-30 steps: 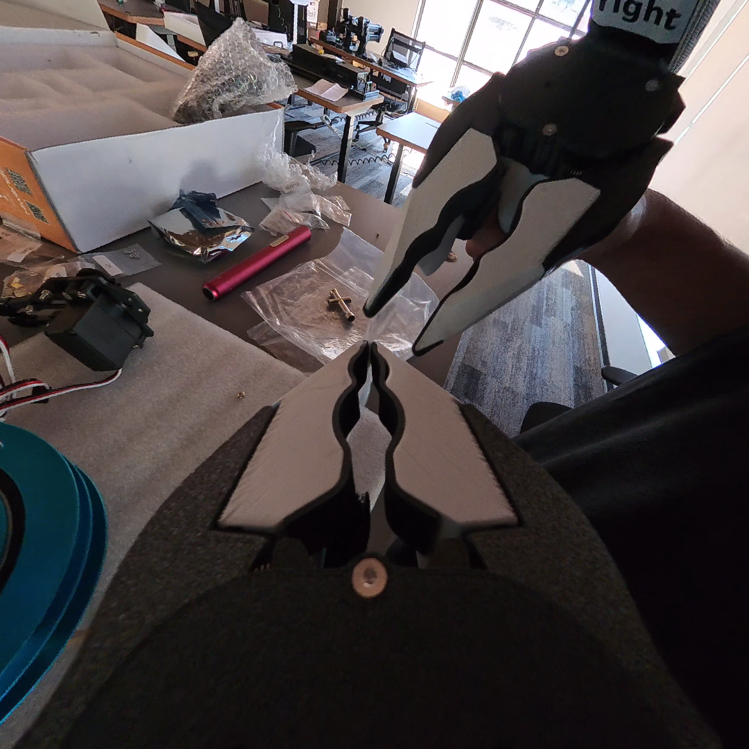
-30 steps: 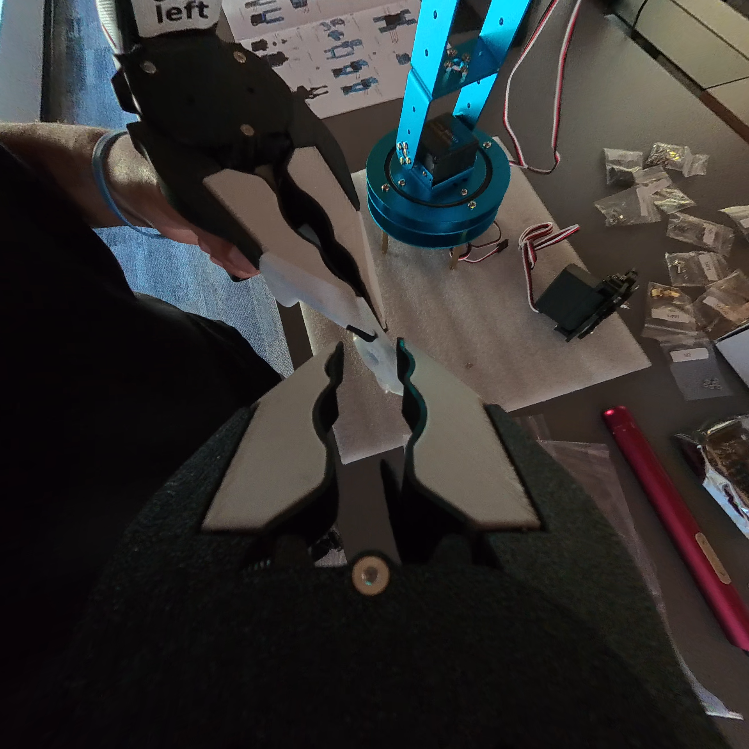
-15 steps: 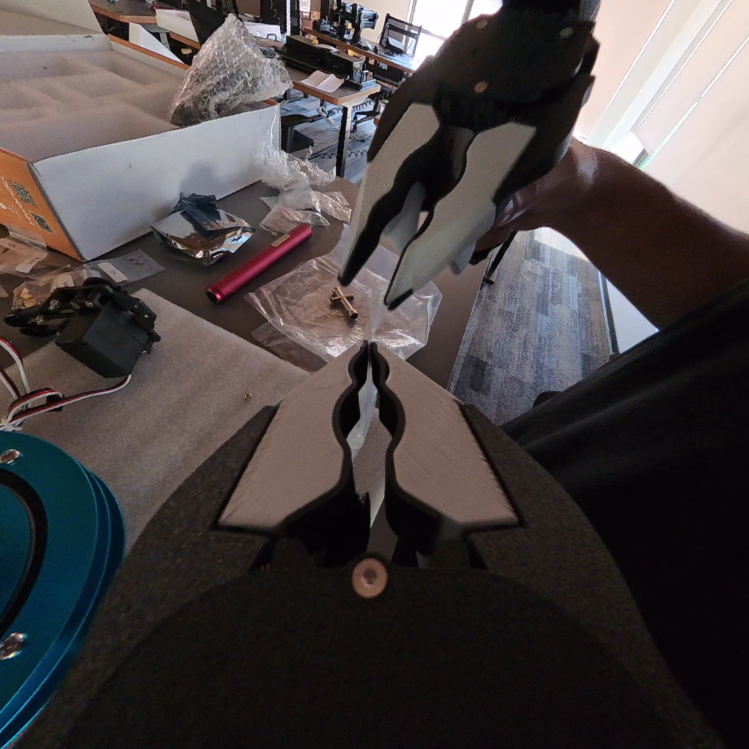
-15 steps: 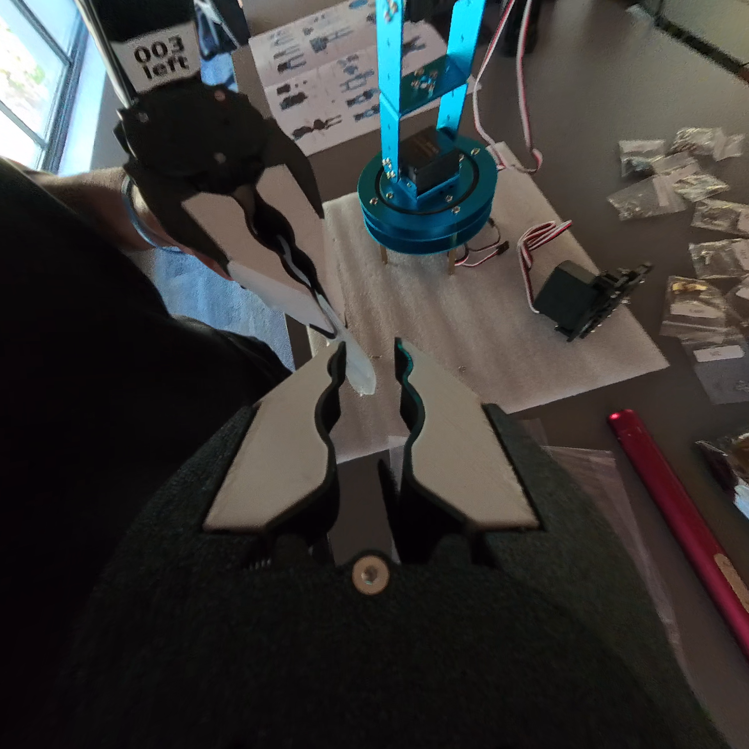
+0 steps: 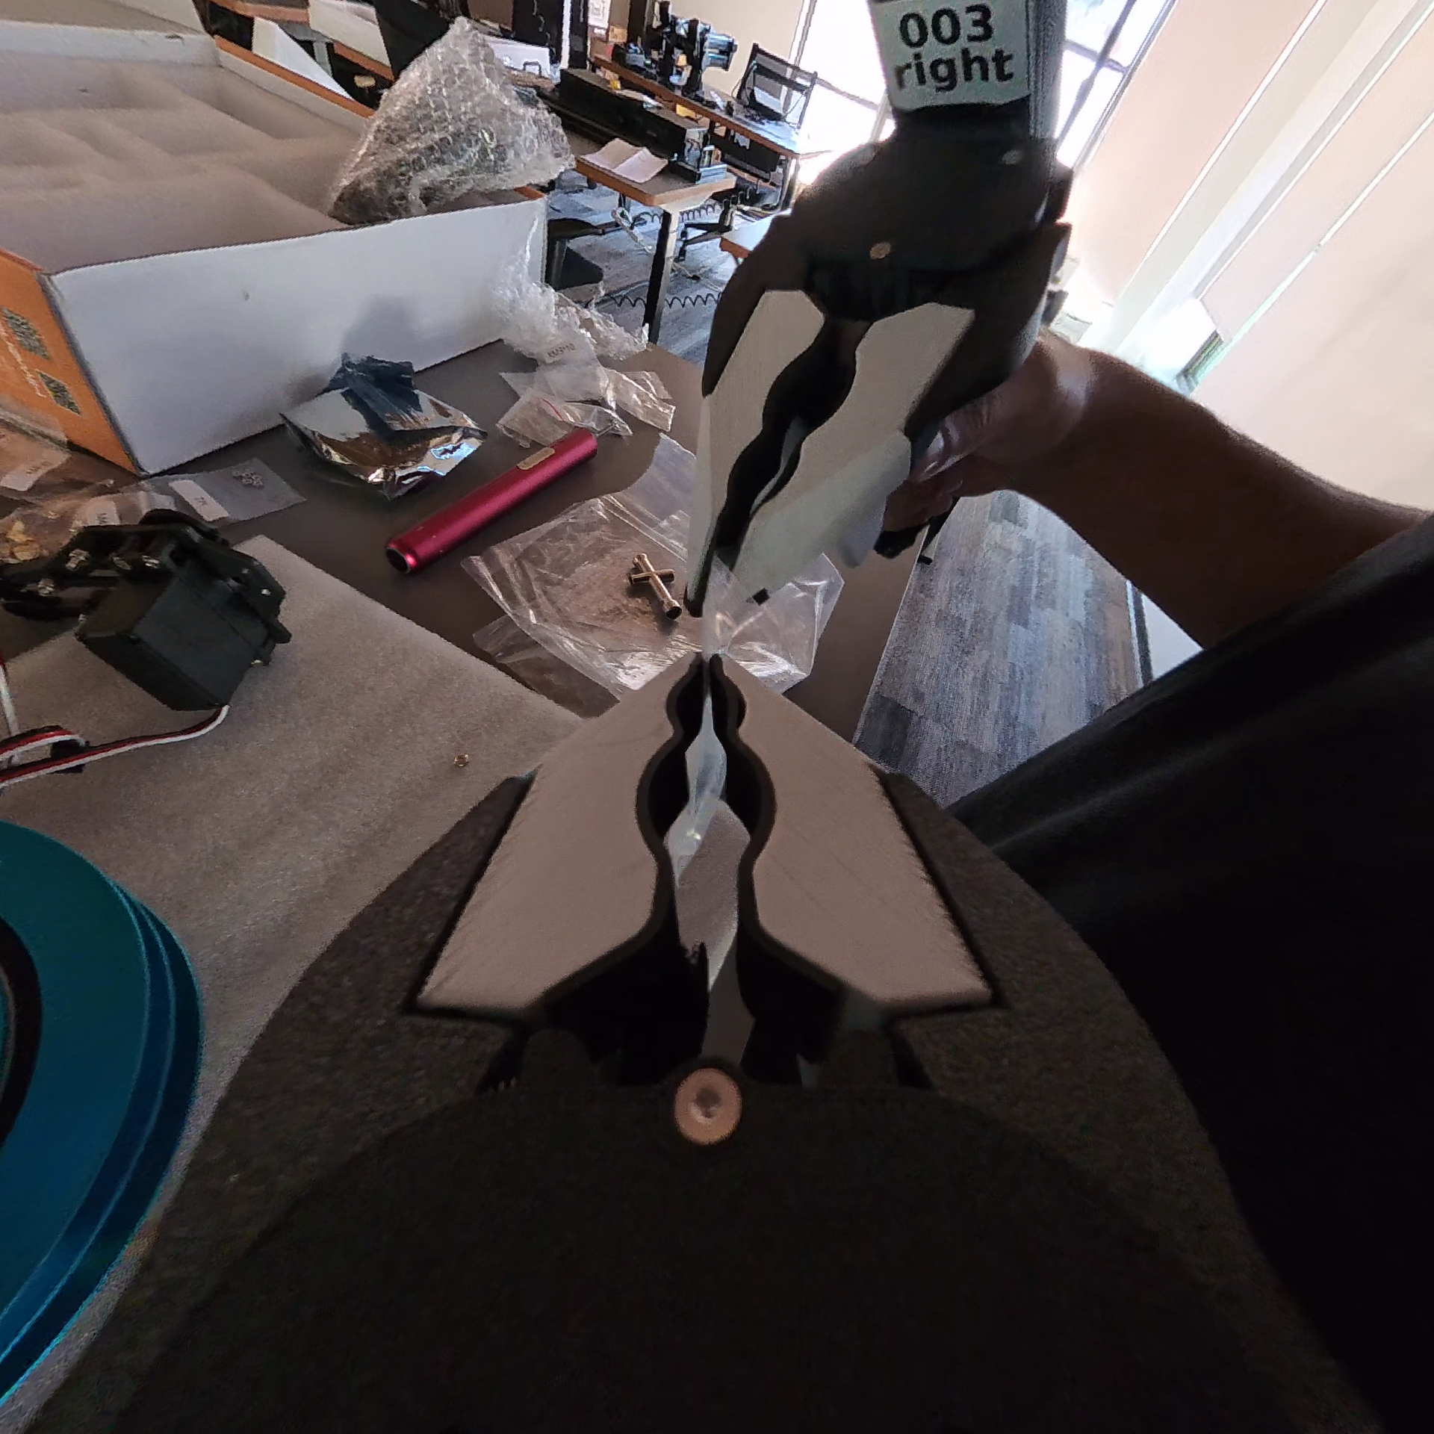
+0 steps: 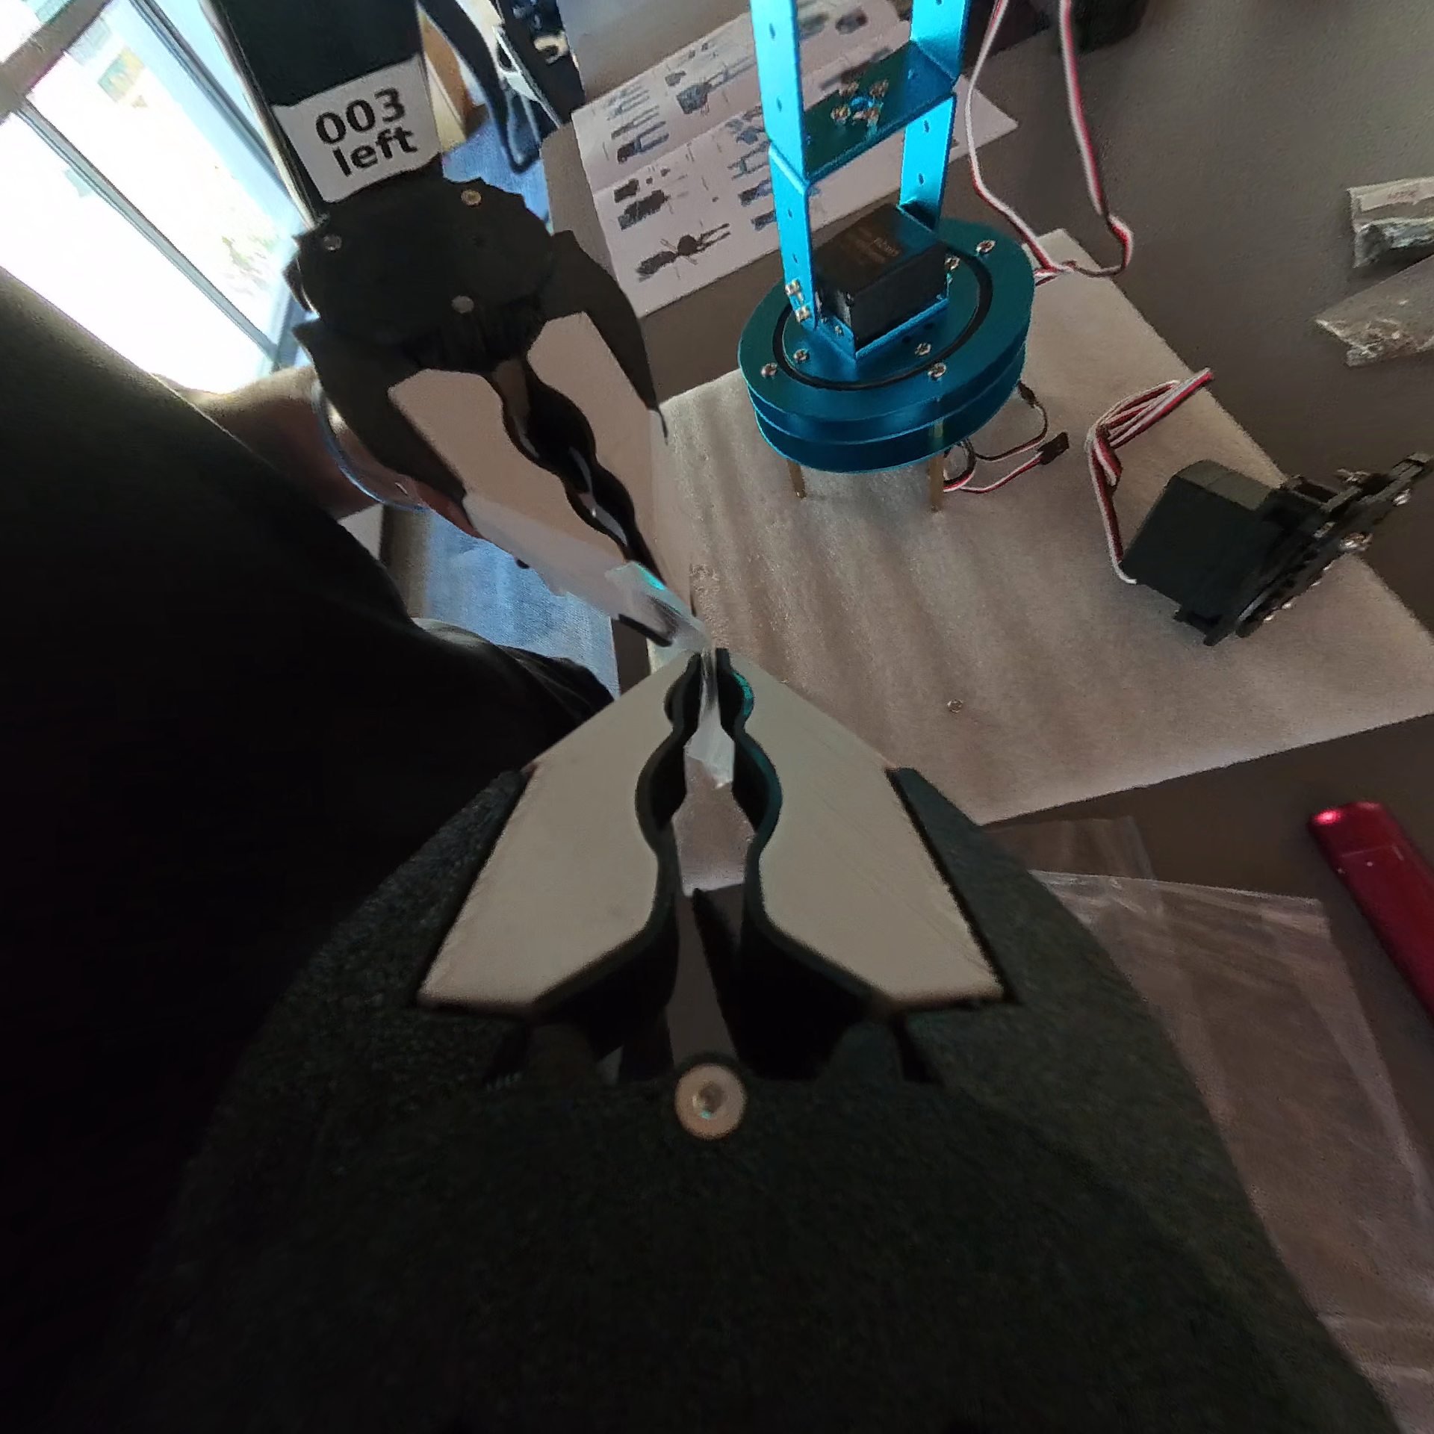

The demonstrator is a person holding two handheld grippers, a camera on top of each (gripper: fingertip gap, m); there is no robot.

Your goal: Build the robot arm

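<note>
A small clear plastic bag is pinched in my left gripper, which is shut on it. The bag's other end sits between the closed tips of my right gripper. The two grippers point at each other, tip to tip, and hold the bag in the air over the near edge of the white foam sheet. In the left wrist view the right gripper comes down from above. In the right wrist view the left gripper comes in from the upper left.
On the foam sheet stand a blue round base with upright blue brackets and a black servo with wires. A magenta tube, a clear bag with a brass cross wrench, parts bags and a white box lie behind.
My right gripper was open beside the bag; it has moved in on the bag's free end and shut on it. The left gripper has stayed shut on the bag.
</note>
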